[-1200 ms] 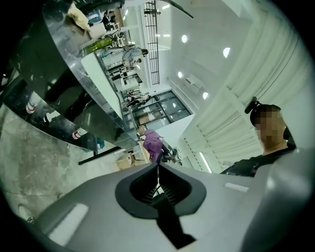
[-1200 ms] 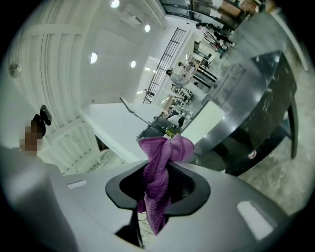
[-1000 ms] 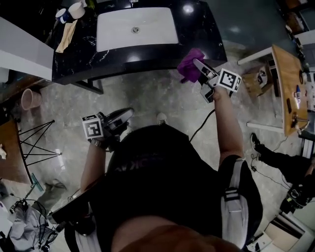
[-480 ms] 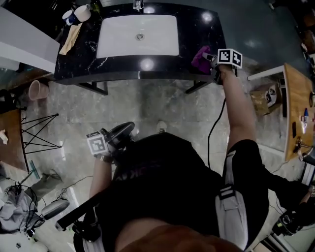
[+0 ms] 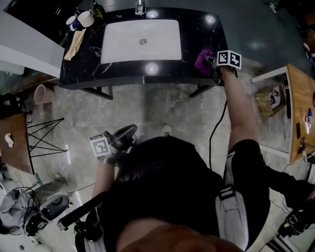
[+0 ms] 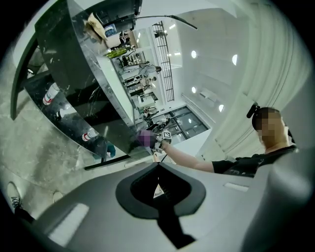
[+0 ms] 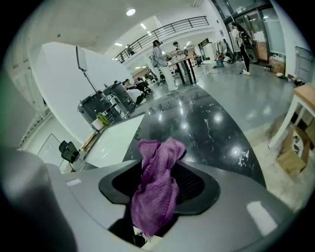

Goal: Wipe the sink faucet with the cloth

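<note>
The right gripper (image 7: 158, 170) has just been opening its jaws, and they now stand wide. The cloth (image 7: 156, 189) lies loosely between them, with dark gaps showing on either side of it. The cloth is purple with a nubbly, looped weave. It is crumpled into a long bunch that rises in two soft lobes past the jaw tips. The jaw faces beside it are black with a fine mesh-like grain, set in a smooth, matt grey shell with rounded shoulders.

In the head view the bunch sits on the countertop (image 5: 202, 29), to the right of the basin (image 5: 141, 40) and near the counter's front right corner. It is well apart from the faucet (image 5: 140, 7).

The left gripper (image 6: 158, 189) has its jaws pressed together along a thin seam, with nothing between them. Its shell is the same matt grey, around a dark scalloped cut-out. It hangs over the floor (image 5: 162, 106), well to the near side of the basin and close against the person's dark shirt.

The basin is a white, glossy rectangle with rounded corners and a small round drain near its middle. It is sunk into a polished black slab with thin white veins and bright ceiling-light reflections. The faucet is a short bright metal piece at the basin's far edge. To the basin's left a tan strip (image 5: 75, 43) lies flat, and two pale cups (image 5: 83, 18) stand beyond it. On the basin's near side, below the slab, the floor is mottled grey stone.
</note>
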